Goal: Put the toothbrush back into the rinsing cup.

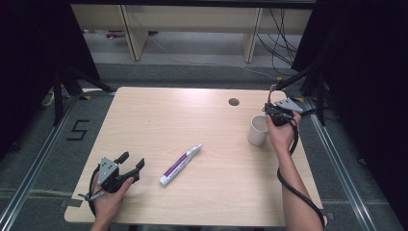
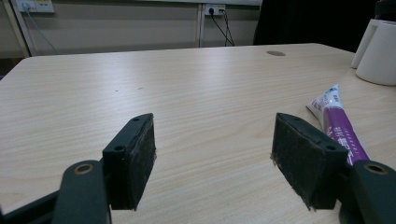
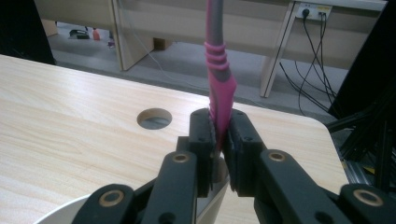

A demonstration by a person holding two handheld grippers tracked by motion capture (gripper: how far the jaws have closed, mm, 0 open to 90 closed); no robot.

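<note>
At the far right edge of the pale wood-grain table (image 1: 202, 115), the right gripper (image 1: 275, 114) is clamped on a slim pink-and-grey toothbrush handle (image 3: 220, 88), its two black jaws pinched tight with the handle squeezed between the pads. In the right gripper view the handle rises straight up out of the jaws, its ribbed pink section just above them and the grey part further up. Just below and beside that gripper stands a plain white cylindrical cup (image 1: 258, 130), upright, its rim showing right under the jaws in the right gripper view; whether the lower end of the handle reaches into the cup I cannot tell. A round cable hole (image 3: 154, 118) in the tabletop lies a little beyond the right gripper's jaws, to their left in that view. Over at the near left corner, the left gripper (image 1: 131, 166) rests low over the table in the person's hand with its jaws spread wide and only bare wood between the pads. Ahead of it and off to its right lies a white-and-purple toothpaste tube (image 1: 180, 164), flat on the table, its near end just beside the right-hand pad in the left gripper view but not between the pads. The two grippers are well apart, with the tube between them.
</note>
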